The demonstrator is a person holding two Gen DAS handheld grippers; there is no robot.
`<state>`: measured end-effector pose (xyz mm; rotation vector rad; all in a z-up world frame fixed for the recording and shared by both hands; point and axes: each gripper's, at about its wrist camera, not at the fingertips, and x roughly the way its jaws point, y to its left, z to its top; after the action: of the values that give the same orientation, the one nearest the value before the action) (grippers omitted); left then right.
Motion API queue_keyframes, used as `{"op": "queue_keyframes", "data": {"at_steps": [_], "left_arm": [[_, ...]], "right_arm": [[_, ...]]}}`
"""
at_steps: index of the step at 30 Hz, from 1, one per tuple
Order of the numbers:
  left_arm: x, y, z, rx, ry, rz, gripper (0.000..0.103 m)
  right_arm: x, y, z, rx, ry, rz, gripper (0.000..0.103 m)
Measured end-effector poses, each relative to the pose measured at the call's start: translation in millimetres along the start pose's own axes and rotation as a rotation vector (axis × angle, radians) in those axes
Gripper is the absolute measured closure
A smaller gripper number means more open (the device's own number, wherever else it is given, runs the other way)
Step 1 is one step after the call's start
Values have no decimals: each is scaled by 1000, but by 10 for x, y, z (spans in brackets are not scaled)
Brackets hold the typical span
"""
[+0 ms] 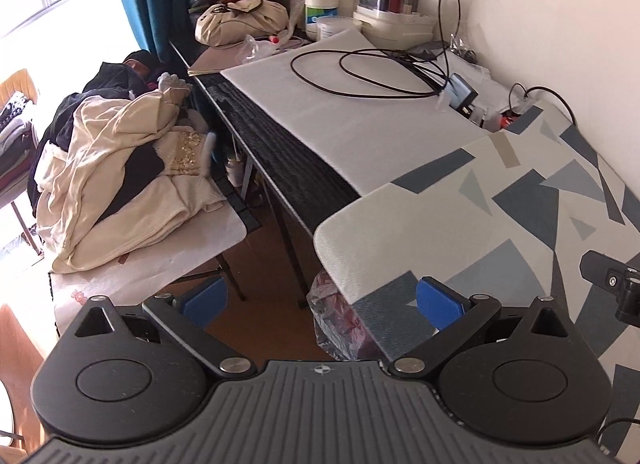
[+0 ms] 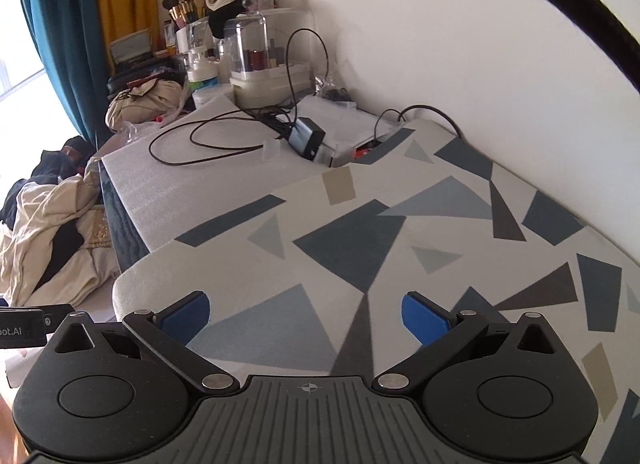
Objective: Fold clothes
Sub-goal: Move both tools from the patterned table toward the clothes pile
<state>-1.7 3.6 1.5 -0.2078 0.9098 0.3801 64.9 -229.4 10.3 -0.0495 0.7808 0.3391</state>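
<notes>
Lying well left of both wide-spread tongs [image 1: 322, 302] [image 2: 306, 314]: heaped clothes [image 1: 120, 179].

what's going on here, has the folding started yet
Not yet. Both claws are open and empty: the left claw hangs over the near edge of the patterned ironing board, the right claw over its top. No garment lies on the board. The pile of clothes sits untouched on a low table to the left.
</notes>
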Motion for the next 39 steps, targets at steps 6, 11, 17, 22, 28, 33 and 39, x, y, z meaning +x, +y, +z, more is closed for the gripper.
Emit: {"op": "queue_keyframes", "data": {"at_steps": [6,11,17,22,28,33,39], "left_arm": [[-217,748,170,-42,-15,66,0],[-289,1407,120,-113,-23,98,0],[-296,2117,1,-201,-38,125,0],[-342,2538,-90,-250,-12,171,0],[-360,2934,-213,-301,5,202,0],[-414,3198,-302,-327,-1,234,0],[-500,3459,-364,-376,-8,270,0]], "right_arm": [[-48,719,10,10,7,-1,1],[20,1391,-23,-31,44,16,1],[10,2122,-39,-89,29,55,1],[18,2663,-83,-139,26,94,1],[64,3128,-111,-173,47,144,1],[54,3442,-110,-194,40,179,1],[-2,3794,-122,-255,23,234,1]]}}
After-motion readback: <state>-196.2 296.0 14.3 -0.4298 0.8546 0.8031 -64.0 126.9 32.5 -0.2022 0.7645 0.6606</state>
